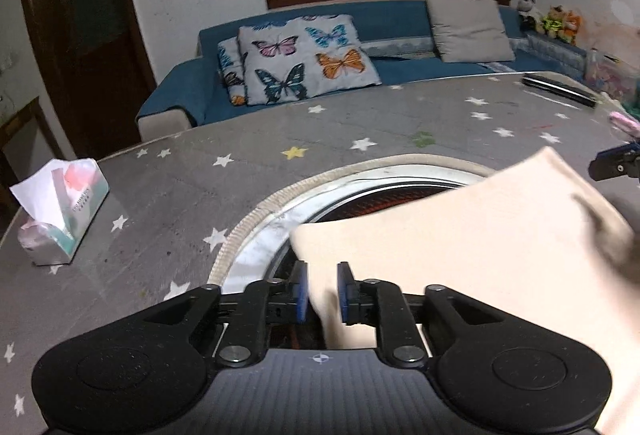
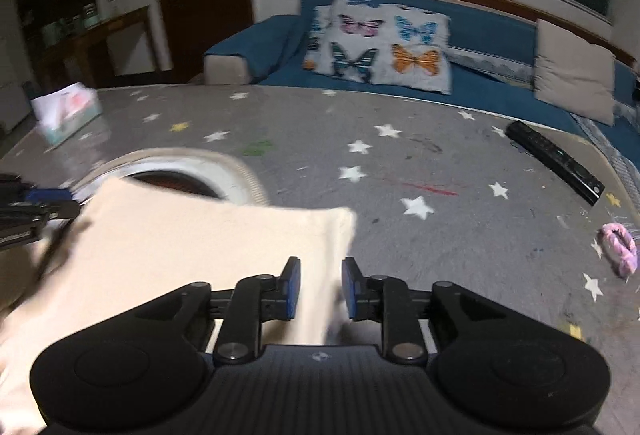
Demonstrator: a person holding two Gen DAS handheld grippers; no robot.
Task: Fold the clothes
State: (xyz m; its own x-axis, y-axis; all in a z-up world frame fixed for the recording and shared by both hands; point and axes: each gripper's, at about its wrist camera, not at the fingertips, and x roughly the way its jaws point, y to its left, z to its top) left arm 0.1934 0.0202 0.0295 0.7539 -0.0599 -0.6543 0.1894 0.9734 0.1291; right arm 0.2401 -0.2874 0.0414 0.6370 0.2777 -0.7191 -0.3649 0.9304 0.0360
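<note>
a: where does the cloth lie?
b: the folded cream fabric garment lies on the grey star-printed tablecloth, and its far edge covers part of the round metal-rimmed opening in the middle of the table. the picture is blurred at the garment's right side.

a: and the left gripper?
b: its blue pads stand narrowly apart, with the near left edge of the garment between them. a gap shows on both sides of the cloth, so the pads do not press on it.

a: the right gripper?
b: much the same. its jaws are a little apart around the garment's near right edge, with the cloth close against the left pad and a clear gap beside the right pad. no firm pinch shows.

a: what else is on the table?
b: a soft tissue pack at the far left, a black remote control at the far right, and a pink ring of fluffy fabric near the right edge. behind the table stands a blue sofa with butterfly-print cushions and a plain beige cushion.
</note>
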